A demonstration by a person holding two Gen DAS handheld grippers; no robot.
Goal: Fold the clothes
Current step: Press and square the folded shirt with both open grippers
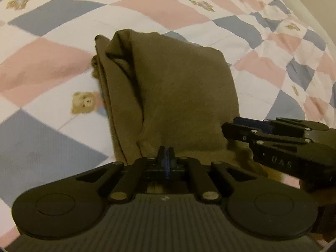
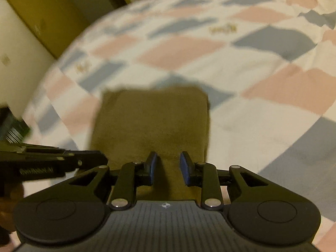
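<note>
Bedspread (image 1: 52,67) in pink, blue and white checks carries the folded olive garment (image 1: 172,88), its long axis running near to far. Left tool (image 1: 166,151) is pinched closed at the garment's near edge; right tool (image 2: 167,164) hovers parted over that edge, equally close.

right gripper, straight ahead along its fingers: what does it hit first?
Likely the olive folded garment: it lies directly between and ahead of the open right gripper. Past it, only the checked quilt. Depth unclear.

Pink/blue/white checked quilt (image 1: 172,10) w/ teddy bear print (image 1: 84,101).
</note>
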